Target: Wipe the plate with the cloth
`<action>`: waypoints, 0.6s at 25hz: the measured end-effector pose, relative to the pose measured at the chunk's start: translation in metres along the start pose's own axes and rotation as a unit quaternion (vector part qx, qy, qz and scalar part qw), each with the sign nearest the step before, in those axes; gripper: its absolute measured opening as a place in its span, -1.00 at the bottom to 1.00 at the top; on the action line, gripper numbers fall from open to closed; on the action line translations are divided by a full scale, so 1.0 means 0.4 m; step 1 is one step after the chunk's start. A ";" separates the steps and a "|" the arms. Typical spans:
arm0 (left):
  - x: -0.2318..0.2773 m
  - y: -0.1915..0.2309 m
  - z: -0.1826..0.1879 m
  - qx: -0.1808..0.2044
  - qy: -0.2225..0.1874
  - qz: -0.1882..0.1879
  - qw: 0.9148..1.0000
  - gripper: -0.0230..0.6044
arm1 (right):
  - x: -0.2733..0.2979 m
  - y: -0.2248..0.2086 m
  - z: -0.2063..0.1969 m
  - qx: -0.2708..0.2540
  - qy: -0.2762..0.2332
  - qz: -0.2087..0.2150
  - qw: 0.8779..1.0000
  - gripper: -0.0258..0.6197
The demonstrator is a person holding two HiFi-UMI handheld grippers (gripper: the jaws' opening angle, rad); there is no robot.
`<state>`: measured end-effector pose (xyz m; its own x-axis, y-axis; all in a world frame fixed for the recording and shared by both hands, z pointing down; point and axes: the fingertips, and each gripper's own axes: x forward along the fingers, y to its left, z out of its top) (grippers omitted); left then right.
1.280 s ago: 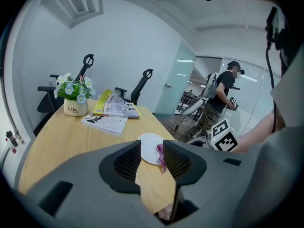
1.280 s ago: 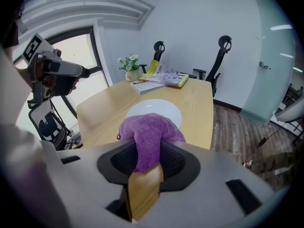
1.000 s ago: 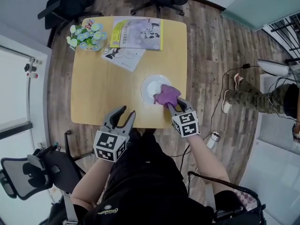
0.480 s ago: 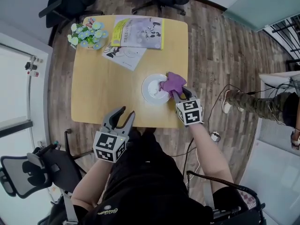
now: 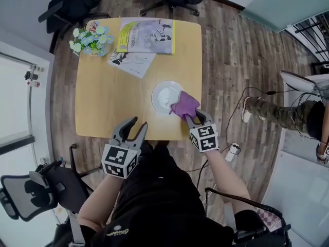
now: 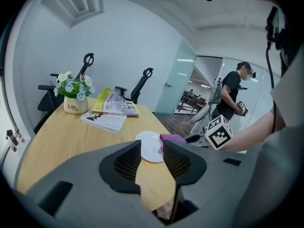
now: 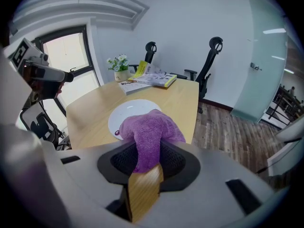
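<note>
Back toward the person the right gripper (image 5: 193, 117) has come in the last half second, sliding the cloth (image 5: 184, 106) from the plate's far-right rim to its near-right rim. Its jaws are clamped on a fold of the purple cloth (image 7: 149, 127), and the rest bunches out ahead of them and lies over the near edge of the white plate (image 7: 124, 112). The plate (image 5: 163, 95) sits just ahead of this gripper, close to the near-right corner of the table (image 5: 110, 104).

The left gripper (image 5: 140, 121) has stayed where it was, well to the left of the right one and just off the table's near edge. Its jaws stand apart with nothing between them (image 6: 152, 158).

The tabletop is pale wood with rounded corners. Its middle and left side are bare. Farther ahead of the grippers lie a booklet (image 5: 132, 62) and, beyond it, a magazine (image 5: 149, 36). A pot of flowers (image 5: 90, 41) stands at the far-left corner.

Two black chairs (image 5: 77, 4) stand past the far edge. The floor (image 5: 231, 55) is grey-brown planks. To the right of the right gripper a cable (image 5: 241, 104) trails across it, and a second person (image 5: 288, 109) stands there. A glass door (image 5: 277, 4) closes the far-right corner.
</note>
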<state>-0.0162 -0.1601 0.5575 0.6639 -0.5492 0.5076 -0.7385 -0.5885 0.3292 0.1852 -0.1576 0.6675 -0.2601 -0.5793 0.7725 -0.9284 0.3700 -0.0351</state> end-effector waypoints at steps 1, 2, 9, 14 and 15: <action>0.002 -0.002 0.002 0.001 0.000 -0.001 1.000 -0.46 | -0.004 0.003 -0.010 0.003 0.002 0.001 1.000 -0.57; 0.003 -0.003 0.004 0.001 0.000 -0.002 1.000 -0.46 | -0.007 0.002 -0.017 0.006 0.003 0.000 1.000 -0.57; 0.000 0.000 0.007 0.004 -0.001 0.000 1.000 -0.46 | 0.007 -0.038 0.004 0.012 -0.003 -0.015 1.000 -0.57; -0.011 0.007 0.005 0.003 -0.001 0.006 1.000 -0.46 | 0.036 -0.069 0.036 0.010 -0.005 -0.027 1.000 -0.57; -0.013 0.008 0.006 0.003 -0.001 0.007 1.000 -0.46 | 0.041 -0.077 0.042 0.011 -0.005 -0.031 0.999 -0.57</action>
<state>-0.0216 -0.1605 0.5541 0.6545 -0.5583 0.5099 -0.7463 -0.5850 0.3174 0.2052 -0.1908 0.6707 -0.2047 -0.6078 0.7673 -0.9482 0.3176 -0.0014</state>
